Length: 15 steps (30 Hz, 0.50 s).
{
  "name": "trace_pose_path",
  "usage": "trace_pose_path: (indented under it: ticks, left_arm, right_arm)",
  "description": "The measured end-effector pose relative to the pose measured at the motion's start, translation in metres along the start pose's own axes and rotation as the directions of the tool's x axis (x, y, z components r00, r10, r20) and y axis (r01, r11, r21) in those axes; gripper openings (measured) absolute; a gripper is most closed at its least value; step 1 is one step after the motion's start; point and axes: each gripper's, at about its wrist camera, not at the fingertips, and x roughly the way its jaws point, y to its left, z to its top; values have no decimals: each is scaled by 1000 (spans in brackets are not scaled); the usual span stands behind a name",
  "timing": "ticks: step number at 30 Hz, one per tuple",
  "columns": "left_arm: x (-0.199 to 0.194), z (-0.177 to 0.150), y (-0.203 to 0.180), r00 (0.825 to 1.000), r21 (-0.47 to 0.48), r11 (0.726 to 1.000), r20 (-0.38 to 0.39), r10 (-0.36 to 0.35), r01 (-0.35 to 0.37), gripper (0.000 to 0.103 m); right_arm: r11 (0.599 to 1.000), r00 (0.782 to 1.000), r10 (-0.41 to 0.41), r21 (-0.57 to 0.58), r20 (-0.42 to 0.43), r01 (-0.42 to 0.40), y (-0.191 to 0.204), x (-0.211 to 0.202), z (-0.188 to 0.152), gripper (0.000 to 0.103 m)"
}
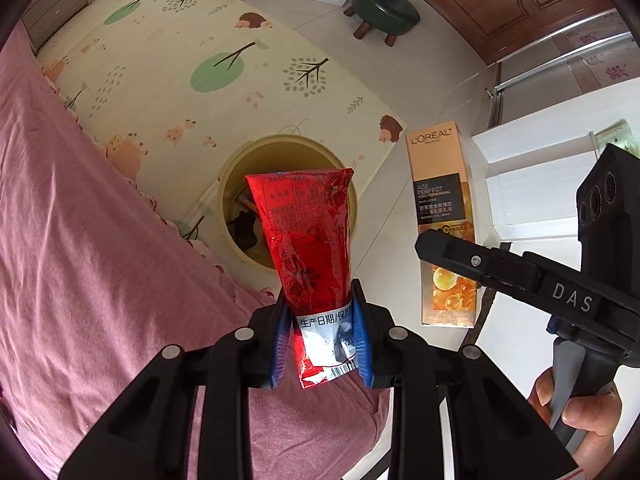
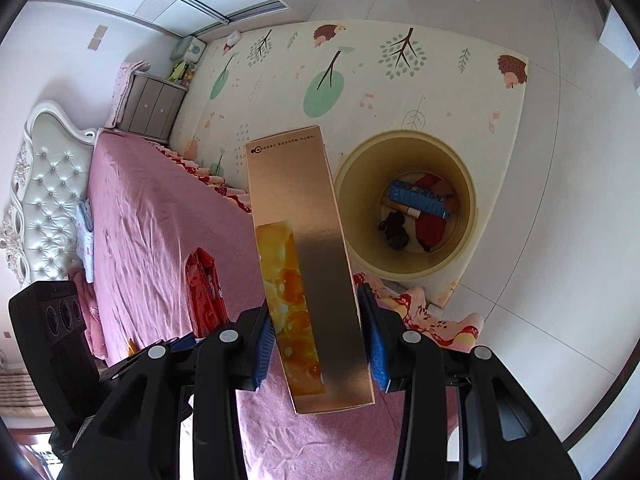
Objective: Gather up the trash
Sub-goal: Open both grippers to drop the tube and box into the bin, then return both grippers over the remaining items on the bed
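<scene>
A bed with a pink cover (image 2: 160, 220) serves as the landmark, its tufted white headboard (image 2: 44, 184) standing at one end. A grey nightstand (image 2: 154, 106) stands beside the headboard end of the bed, and a cream play mat printed with trees and hedgehogs (image 2: 360, 80) lies on the tiled floor along the bed's side. Beyond the mat, well apart from the bed, stand a dark green round stool (image 1: 384, 10) and a brown wooden door (image 1: 512, 4).

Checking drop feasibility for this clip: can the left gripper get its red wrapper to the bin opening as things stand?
Probably yes. The left gripper is shut on the red wrapper, and the bin stands open-topped on the floor beyond the bed edge, with nothing between them. The box held by the right gripper sits off to the side.
</scene>
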Motion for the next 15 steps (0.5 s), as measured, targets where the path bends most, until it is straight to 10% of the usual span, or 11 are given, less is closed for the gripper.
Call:
trace_pose_path:
  ticks: [6, 10, 15]
  left_arm:
    - [5, 14, -8, 999, 32, 999, 0, -37, 37, 29]
    - [4, 20, -7, 999, 57, 998, 19, -39, 37, 81]
    - [0, 19, 2, 999, 33, 999, 10, -35, 35, 81]
  right_arm:
    - [999, 1000, -18, -28, 1, 18, 4, -1, 19, 40]
    - [993, 995, -98, -66, 21, 99, 5, -6, 33, 60]
    - [999, 999, -32, -6, 43, 32, 0, -19, 37, 60]
